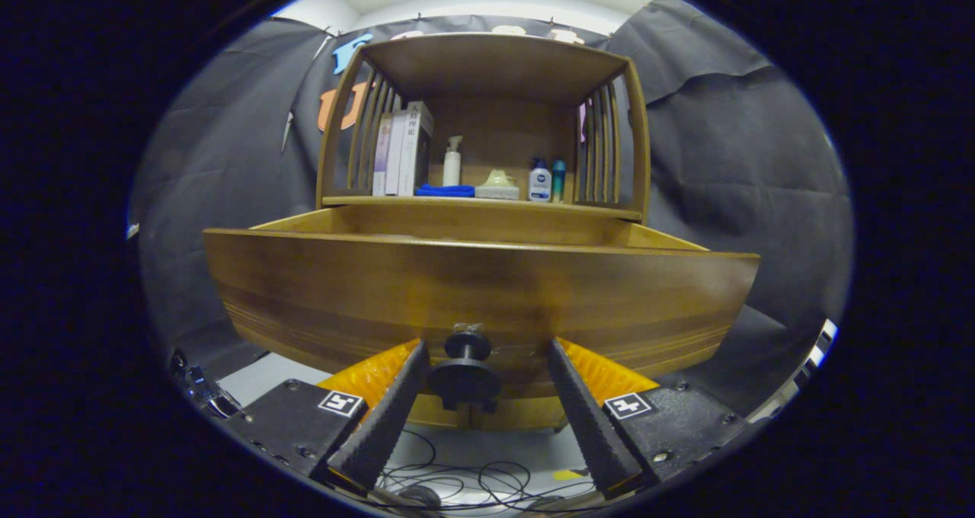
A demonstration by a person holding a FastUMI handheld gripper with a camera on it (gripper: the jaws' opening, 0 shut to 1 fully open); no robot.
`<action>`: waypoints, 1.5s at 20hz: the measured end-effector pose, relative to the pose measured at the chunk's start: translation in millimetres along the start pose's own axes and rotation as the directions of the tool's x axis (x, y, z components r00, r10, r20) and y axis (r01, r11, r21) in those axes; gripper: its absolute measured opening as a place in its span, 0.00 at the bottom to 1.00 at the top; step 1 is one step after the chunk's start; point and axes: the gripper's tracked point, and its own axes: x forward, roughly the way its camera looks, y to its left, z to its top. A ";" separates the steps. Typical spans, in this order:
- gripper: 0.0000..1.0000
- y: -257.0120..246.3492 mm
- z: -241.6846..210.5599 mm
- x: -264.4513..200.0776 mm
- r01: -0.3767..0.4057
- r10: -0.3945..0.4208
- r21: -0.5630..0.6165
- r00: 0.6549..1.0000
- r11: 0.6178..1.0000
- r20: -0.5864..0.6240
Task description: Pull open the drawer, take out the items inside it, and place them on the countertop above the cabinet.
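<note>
Between our gripper's (484, 366) parted fingers sits the drawer (480, 289) knob (466, 369), untouched on either side; the drawer's open interior lies above and beyond.

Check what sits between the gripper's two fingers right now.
The drawer's knob, in the gripper view. The gripper is open, fingers apart on either side of it, not touching; the drawer stands pulled out.

A recording booth dressed as a household corner: dark cloth (731, 145) drapes the walls behind a wooden cabinet (487, 68), whose countertop (487, 200) carries boxed books (402, 151) at its left edge, a pump bottle (452, 161) and small toiletry bottles (547, 180) toward its right. Loose cables (457, 478) trail across the pale floor below, beneath the open fingers of a handheld gripper (483, 354).
</note>
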 end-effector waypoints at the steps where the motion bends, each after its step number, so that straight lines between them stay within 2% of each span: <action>1: 1.00 0.5 0.2 0.6 -0.003 0.003 0.005 1.000 1.000 0.007; 7: 1.00 -1.9 5.3 11.4 -0.030 0.030 0.012 0.999 0.999 0.020; 18: 1.00 -0.7 16.2 38.4 -0.027 0.027 -0.004 0.999 1.000 0.025; 30: 1.00 4.3 45.3 119.6 -0.016 0.016 -0.023 1.000 1.000 -0.004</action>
